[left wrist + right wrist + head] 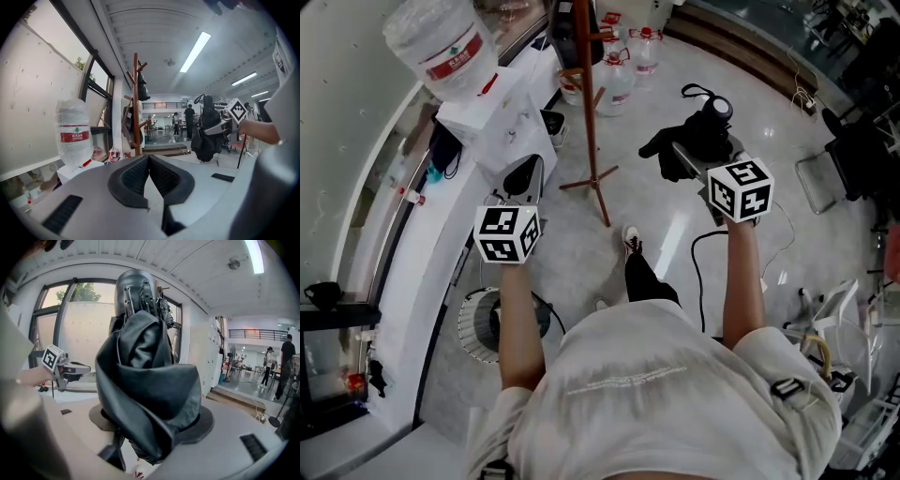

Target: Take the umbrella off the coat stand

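A folded black umbrella [701, 134] is clamped in my right gripper [686, 157], clear of the wooden coat stand [586, 94] to its left. In the right gripper view the umbrella [145, 376] fills the middle, its canopy bunched between the jaws of my right gripper [151, 427]. My left gripper [525, 180] hangs lower left of the stand, shut with nothing in it. In the left gripper view its pads meet at my left gripper [149, 158]. Beyond stand the coat stand [136, 103], with dark items on its pegs, and the held umbrella [206, 136].
A white water dispenser with a bottle [441, 42] stands left of the coat stand. Water jugs [614, 80] sit on the floor behind it. A round fan [502, 323] and a black cable [703, 248] lie near the person's feet. A chair [820, 183] is at right.
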Demonstrator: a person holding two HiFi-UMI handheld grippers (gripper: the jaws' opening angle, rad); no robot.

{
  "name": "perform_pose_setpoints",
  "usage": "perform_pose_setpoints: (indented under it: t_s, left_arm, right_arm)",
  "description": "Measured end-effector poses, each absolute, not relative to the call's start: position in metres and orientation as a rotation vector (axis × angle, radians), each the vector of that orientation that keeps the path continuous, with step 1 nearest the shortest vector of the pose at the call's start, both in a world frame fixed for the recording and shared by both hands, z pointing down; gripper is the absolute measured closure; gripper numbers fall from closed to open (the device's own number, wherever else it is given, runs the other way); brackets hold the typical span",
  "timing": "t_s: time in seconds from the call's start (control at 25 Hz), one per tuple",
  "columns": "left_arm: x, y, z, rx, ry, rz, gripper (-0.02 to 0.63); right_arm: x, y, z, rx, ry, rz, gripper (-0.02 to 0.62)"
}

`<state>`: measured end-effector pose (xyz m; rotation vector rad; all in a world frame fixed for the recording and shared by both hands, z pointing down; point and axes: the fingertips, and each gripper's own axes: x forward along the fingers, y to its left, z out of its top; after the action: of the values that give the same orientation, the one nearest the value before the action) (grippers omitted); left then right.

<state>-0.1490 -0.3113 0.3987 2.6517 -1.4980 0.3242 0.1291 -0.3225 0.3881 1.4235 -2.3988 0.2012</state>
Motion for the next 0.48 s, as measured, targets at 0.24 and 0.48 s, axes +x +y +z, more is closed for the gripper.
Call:
perform_pose_setpoints:
  t_s: [0.24, 0.48]
  left_arm:
    - [-0.143, -0.276, 0.397, 2.686, -1.472, 0.304, 0.591]
    - [-0.134, -0.254, 0.395, 2.716, -1.452, 0.306, 0.591]
  right_arm:
    - [0.126, -0.271, 0.383, 1.423, -2.402, 0.179, 0.293]
    - [0.129, -0.237, 0.386, 1.429, -2.386, 0.169, 0.294]
